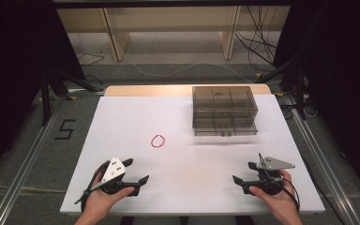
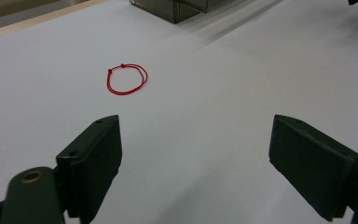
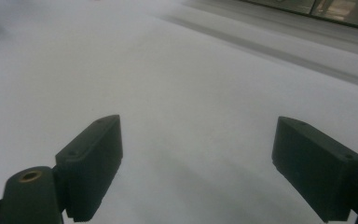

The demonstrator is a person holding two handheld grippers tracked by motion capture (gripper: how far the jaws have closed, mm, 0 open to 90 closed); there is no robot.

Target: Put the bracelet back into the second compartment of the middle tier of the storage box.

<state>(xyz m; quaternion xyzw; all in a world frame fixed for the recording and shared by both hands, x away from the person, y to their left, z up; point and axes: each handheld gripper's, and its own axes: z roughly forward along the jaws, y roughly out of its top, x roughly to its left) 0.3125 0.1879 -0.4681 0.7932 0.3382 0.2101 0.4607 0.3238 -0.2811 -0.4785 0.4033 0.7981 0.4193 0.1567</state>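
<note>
You are at the start, nothing picked up; both the left tool [image 1: 138, 170] and right tool [image 1: 244, 172] gape empty near you; the red string loop [image 1: 158, 141] lies on the worktop [image 1: 122, 117], left of the far box [image 1: 224, 110]; next, reach your left tool over it.

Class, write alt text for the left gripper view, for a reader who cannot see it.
A red string loop lies flat on a white table, beyond the open left tool, whose two black jaws hold nothing. A corner of a smoky clear box shows at the far edge.
</note>
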